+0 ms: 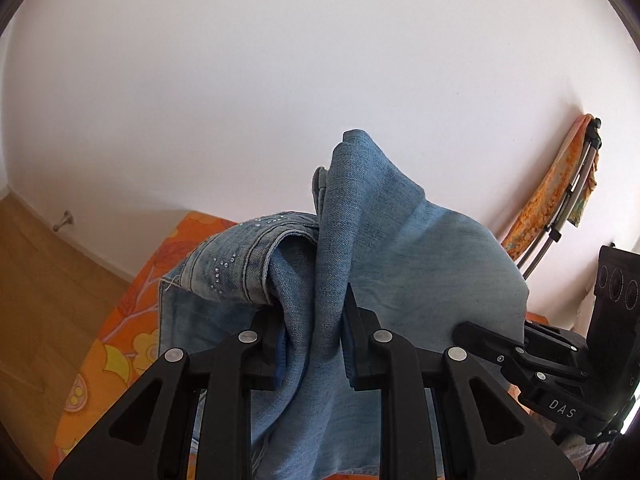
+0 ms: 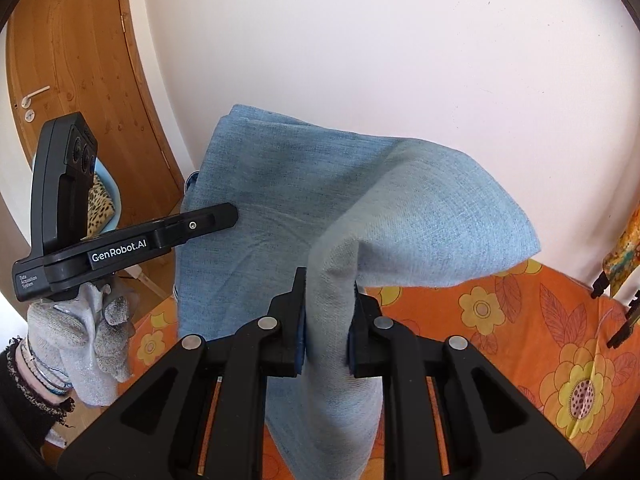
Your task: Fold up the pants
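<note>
Both hand-held grippers clamped, raised side by side.

Left hand-held gripper (image 1: 312, 344): jaws nearly together, blue pads pinching a bunched fold of the jeans (image 1: 360, 240); pointing forward and somewhat down. Right hand-held gripper (image 2: 326, 328): jaws likewise narrow, pressing a fold of the same fabric. From the right wrist view, the left hand (image 2: 80, 344) wears a grey knit glove, bracelets at the wrist.

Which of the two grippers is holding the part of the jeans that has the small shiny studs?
The left gripper: studded seams of the jeans bunch at its jaws. The right gripper clamps only plain denim.
</note>
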`<state>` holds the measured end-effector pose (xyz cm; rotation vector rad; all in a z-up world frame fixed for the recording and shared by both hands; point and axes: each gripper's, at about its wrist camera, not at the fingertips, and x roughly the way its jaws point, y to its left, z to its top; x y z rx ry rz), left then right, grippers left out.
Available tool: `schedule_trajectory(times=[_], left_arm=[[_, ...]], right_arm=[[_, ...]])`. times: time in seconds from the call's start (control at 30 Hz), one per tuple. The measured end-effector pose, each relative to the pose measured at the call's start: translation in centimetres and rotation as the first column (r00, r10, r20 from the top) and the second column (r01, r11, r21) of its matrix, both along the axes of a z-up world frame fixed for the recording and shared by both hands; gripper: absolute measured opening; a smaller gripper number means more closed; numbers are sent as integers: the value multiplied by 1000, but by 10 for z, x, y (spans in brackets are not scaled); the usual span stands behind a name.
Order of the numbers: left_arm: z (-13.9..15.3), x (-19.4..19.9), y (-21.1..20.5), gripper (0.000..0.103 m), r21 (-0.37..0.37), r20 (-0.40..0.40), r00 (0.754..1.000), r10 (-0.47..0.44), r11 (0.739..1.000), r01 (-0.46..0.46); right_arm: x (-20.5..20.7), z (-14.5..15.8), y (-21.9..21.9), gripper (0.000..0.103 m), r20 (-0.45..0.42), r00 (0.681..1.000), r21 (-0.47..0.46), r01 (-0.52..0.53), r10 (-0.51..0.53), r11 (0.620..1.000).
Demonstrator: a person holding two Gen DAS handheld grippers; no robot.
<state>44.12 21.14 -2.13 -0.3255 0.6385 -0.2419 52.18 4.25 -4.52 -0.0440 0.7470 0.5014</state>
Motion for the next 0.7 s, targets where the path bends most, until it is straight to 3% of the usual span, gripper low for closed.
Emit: schedule_trajectory(times=[0.17, 0.43, 0.53, 0.63, 0.7], left_arm=[[-30, 49, 2, 20, 25, -31, 999, 18, 1000, -17], [-83, 97, 1, 21, 46, -105, 990, 94, 995, -90], [-87, 98, -3, 32, 90, -123, 982, 143, 987, -133], [-81, 93, 2, 33, 140, -121, 972, 199, 973, -182], [-73, 86, 5, 34, 146, -113, 969, 218, 969, -201]], right_arm=[[54, -34, 5, 15, -46, 999, 16, 28, -27, 999], [105, -86, -1, 17, -98, 993, -61, 55, -61, 997], [109, -95, -7, 25, -101, 988, -121, 108, -120, 987], [110, -96, -17, 36, -94, 981, -160, 155, -172, 975], [105, -92, -22, 37, -81, 979, -173, 170, -187, 970]])
